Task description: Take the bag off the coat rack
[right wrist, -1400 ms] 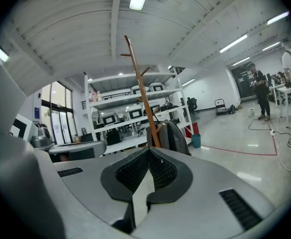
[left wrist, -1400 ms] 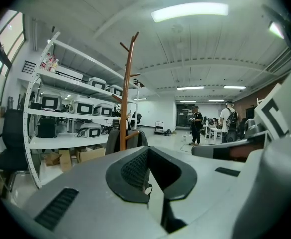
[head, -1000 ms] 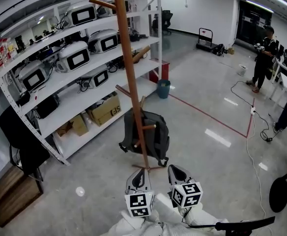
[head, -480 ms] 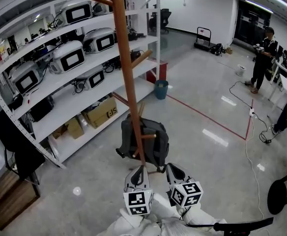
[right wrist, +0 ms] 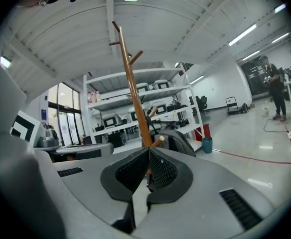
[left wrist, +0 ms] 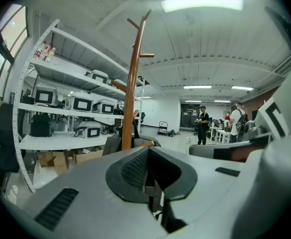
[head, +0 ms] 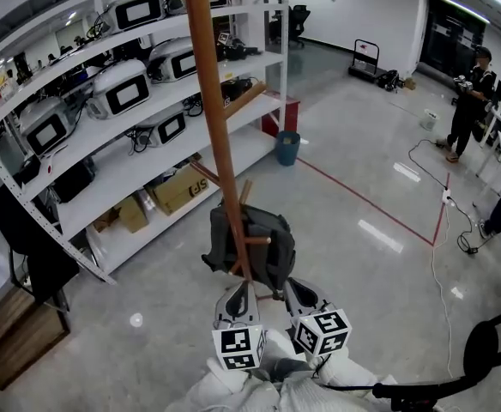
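Our left gripper (head: 242,290) and right gripper (head: 292,287) are closed and empty, so we'd open up before lifting the dark grey fabric backpack (head: 269,245) off the tall wooden coat rack (head: 212,118).

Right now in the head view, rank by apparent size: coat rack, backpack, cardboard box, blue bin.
1. coat rack, largest by far
2. backpack
3. cardboard box
4. blue bin
The box and bin stand farther off, so their true sizes stay unsure.
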{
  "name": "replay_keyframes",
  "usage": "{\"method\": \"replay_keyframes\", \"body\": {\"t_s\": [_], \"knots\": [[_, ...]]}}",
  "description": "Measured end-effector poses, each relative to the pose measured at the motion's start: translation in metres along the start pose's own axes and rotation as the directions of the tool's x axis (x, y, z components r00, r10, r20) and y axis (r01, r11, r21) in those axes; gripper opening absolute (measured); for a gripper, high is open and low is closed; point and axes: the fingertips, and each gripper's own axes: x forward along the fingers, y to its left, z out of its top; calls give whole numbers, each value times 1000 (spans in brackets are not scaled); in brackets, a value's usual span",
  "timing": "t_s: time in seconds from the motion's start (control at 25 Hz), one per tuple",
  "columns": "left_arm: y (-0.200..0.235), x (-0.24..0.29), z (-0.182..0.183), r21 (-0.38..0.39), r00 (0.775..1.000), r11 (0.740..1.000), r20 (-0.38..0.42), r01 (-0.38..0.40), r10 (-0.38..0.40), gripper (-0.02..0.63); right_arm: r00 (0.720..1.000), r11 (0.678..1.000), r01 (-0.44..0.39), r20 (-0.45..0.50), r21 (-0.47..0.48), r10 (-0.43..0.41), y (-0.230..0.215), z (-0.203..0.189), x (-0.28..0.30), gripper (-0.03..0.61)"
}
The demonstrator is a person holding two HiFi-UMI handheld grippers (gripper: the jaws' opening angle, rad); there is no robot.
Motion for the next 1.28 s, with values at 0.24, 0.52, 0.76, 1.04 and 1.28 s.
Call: {"method": "replay_keyframes", "body": {"t_s": [0.24, 0.52, 0.76, 1.04, 1.28], "knots": [[10, 13, 12, -5, 998, 999, 22, -54, 54, 2, 995, 994, -98, 4, -45, 98, 0, 18, 29, 14], [21, 17, 10, -5, 994, 994, 16, -111, 111, 2, 984, 975, -180, -17, -134, 179, -8, 46, 71, 68], [44, 17, 9, -19, 980, 980, 9, -196, 196, 2, 962, 937, -272, -64, -221, 264, -9, 66, 106, 103], [66, 20, 4, -41, 962, 961, -1, -273, 273, 2, 909, 864, -415, -174, -285, 379, -3, 74, 149, 140], [84, 18, -1, -65, 942, 940, -24, -334, 333, 2, 833, 790, -546, -283, -279, 475, 9, 63, 171, 150]]}}
